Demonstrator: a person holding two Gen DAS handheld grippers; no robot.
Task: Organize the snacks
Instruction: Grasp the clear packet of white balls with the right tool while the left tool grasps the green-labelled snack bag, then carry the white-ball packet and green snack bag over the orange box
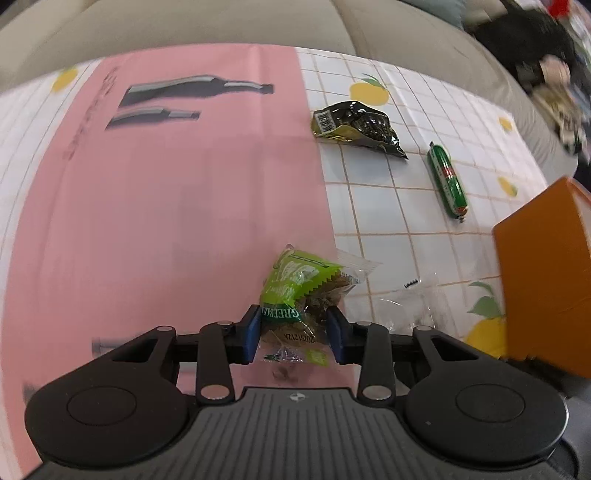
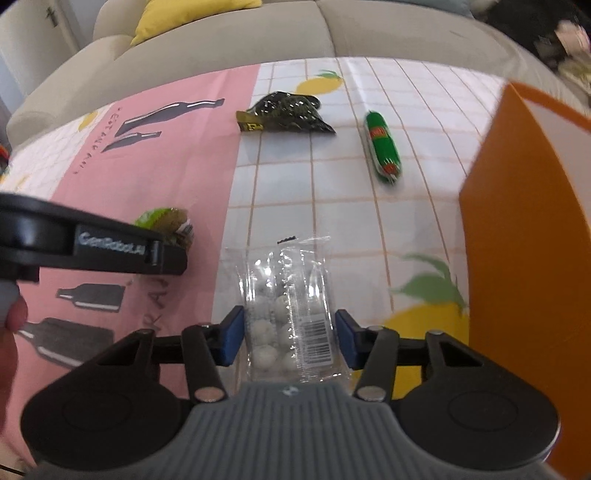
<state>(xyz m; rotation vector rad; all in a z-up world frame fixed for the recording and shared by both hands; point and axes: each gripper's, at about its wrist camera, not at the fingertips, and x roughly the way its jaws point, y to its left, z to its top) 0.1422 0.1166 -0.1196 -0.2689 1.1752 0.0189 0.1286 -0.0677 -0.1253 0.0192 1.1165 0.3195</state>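
Lime-green crinkled snack packet [image 1: 295, 291], serrated edge, brown contents, gripper-pinched

Both wrist cameras ride close above the desk [image 1: 369, 206], tilted steeply down, facing the sofa [image 2: 258, 33] at twelve o'clock; both share the green sausage [image 1: 447, 181] and the orange box [image 2: 524, 240].

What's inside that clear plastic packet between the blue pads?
The clear packet holds small round white balls, stacked in rows. A barcode label covers part; its lowest end is hidden behind the right gripper.
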